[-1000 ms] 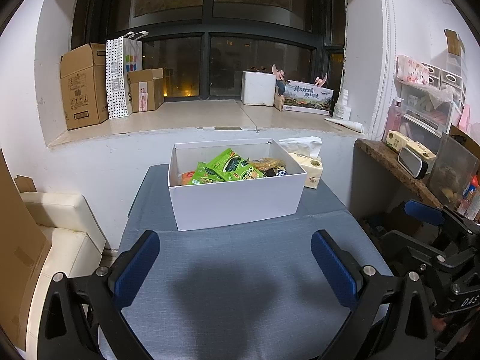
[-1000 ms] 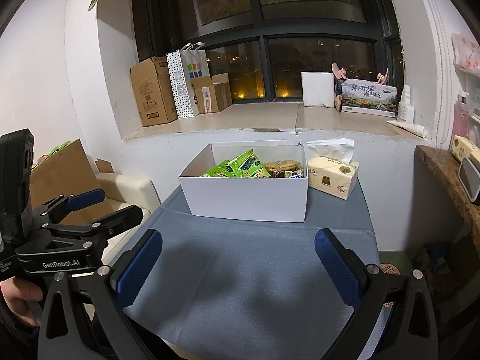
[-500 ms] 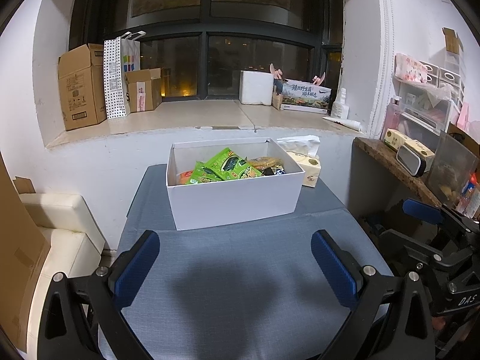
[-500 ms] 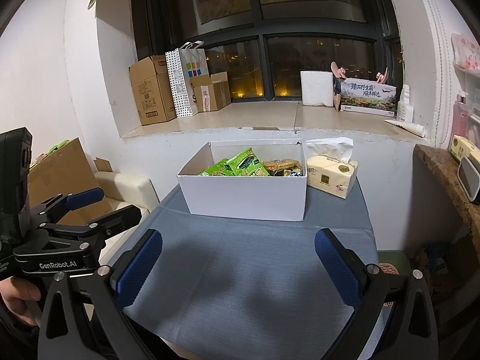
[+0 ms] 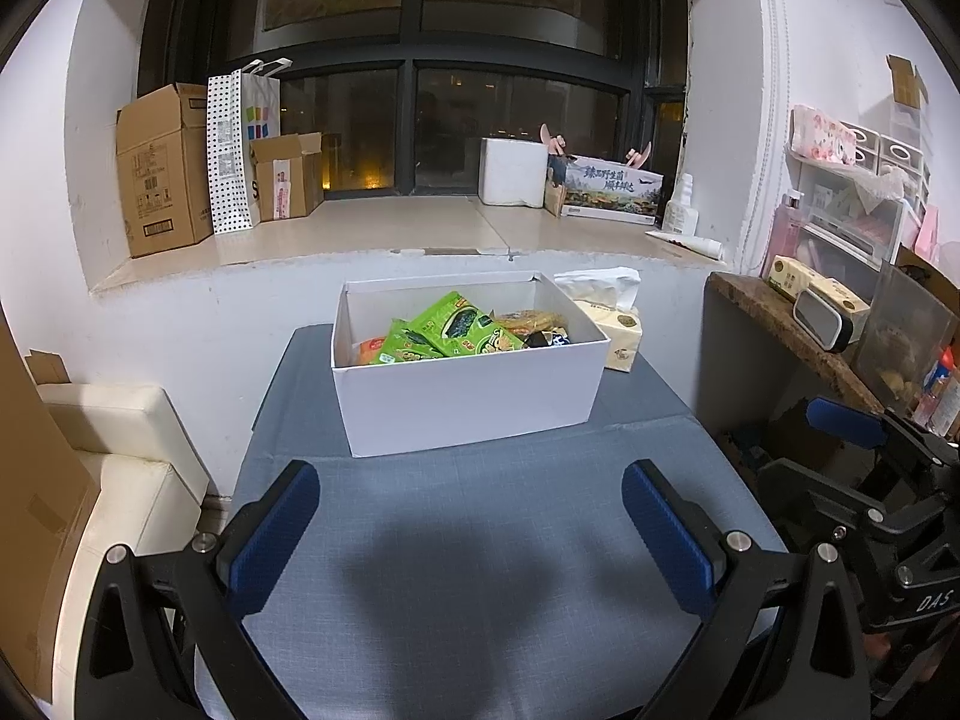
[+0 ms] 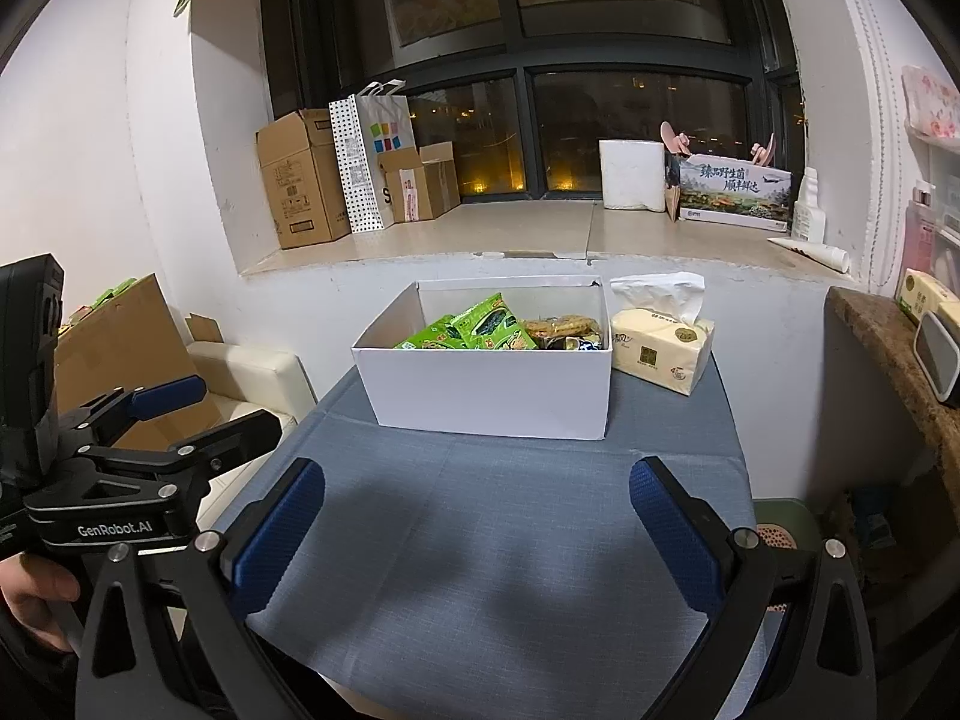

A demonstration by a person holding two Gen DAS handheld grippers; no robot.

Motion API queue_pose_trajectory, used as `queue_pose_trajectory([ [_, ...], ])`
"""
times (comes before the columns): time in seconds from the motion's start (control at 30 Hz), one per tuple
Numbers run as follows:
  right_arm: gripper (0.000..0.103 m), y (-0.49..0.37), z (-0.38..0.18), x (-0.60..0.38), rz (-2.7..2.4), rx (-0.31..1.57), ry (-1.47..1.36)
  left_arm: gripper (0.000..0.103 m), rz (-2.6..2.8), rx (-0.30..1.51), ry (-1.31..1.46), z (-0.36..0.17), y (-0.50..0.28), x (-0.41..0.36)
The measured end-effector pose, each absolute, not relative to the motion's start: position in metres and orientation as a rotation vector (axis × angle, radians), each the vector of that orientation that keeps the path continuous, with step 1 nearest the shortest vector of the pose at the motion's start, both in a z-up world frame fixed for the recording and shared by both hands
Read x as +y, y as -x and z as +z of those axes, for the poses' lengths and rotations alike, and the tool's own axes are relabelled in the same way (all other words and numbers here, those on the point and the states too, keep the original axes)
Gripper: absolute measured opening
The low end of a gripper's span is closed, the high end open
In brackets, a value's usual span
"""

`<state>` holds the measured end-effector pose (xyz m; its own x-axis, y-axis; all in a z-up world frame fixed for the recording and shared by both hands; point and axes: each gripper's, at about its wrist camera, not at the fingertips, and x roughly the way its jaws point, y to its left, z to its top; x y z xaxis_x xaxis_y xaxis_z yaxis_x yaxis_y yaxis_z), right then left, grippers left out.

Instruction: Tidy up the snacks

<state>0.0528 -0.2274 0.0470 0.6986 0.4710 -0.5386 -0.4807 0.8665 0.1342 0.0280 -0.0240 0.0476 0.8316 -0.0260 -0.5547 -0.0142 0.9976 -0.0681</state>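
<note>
Tongs held apart and empty: the left black two-finger gripper with blue padded tips [image 5: 471,531] and its right twin [image 6: 477,531] hover side by side over the near end of a blue-grey cloth-covered table [image 5: 480,570], jaws wide, nothing between them. Over the past second little has changed; both views have only drifted slightly, the grippers keeping their spread and their place, so the scene fits either a pause before reaching in or a sorting already over. Straight ahead of both grippers, well apart from the tips, sits the open white cardboard box [image 5: 468,402] holding the snacks: bright green foil packets [image 5: 462,336] leaning together, a yellowish wrapped pack [image 6: 561,325] and a dark packet [image 5: 549,339] toward the box's right; no snack lies loose on the cloth. Just right of the box stands a cream soft-pack of tissues [image 6: 660,348], one sheet pulled up. Seen from the right wrist camera, the left gripper's body reads "GenRobot.AI"; the right gripper's, seen from the left, shows "DAS". Beyond the box, on the window ledge, a long printed carton [image 6: 735,192] carries Chinese lettering, beside brown cardboard boxes [image 5: 165,174] and a dotted white paper bag [image 5: 240,144]. Packet print is too small to read.
</note>
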Motion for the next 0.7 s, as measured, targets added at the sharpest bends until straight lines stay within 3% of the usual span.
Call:
queue_pose_trajectory([
  [0.7,0.103,-0.0525,0.0446,-0.2263,0.531,0.596,0.019,0.103,-0.005,0.590,0.064,0.0471,-0.0272,-0.0263],
])
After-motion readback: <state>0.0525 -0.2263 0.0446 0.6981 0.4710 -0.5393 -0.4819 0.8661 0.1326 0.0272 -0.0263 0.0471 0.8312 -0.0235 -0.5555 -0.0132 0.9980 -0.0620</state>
